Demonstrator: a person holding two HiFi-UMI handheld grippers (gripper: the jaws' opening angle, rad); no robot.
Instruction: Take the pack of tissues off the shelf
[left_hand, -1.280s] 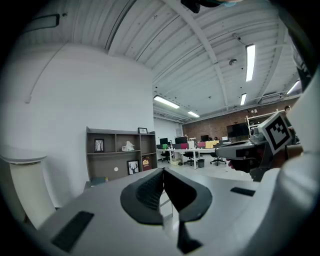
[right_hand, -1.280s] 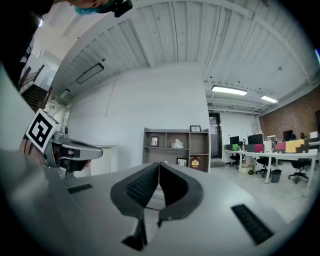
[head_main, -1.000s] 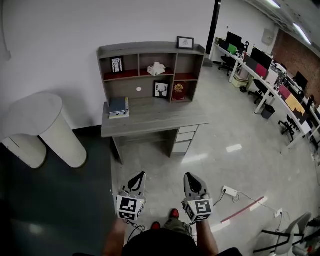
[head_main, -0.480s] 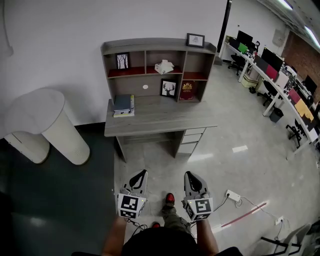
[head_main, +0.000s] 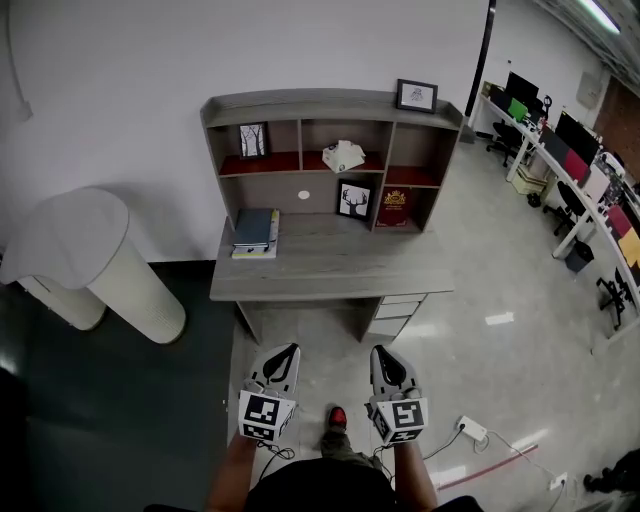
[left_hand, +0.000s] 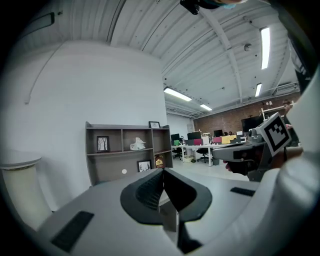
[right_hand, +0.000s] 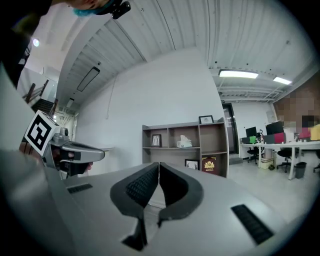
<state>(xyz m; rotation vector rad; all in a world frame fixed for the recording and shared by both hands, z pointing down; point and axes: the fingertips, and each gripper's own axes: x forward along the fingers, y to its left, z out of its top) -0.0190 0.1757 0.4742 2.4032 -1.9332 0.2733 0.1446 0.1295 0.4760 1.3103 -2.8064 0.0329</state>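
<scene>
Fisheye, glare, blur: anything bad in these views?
Head view: sharp, mild barrel bend at the desk, light patches on the floor. Left gripper view: heavy fisheye, dark corners, ceiling lights blown out. Right gripper view: same fisheye; tissues small but clear.

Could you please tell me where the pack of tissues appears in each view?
Head view: pack of tissues in the shelf's middle upper compartment, above centre.
Left gripper view: same compartment, left of centre.
Right gripper view: same compartment, right of centre.
Shared landmark: framed picture atop the shelf.
</scene>
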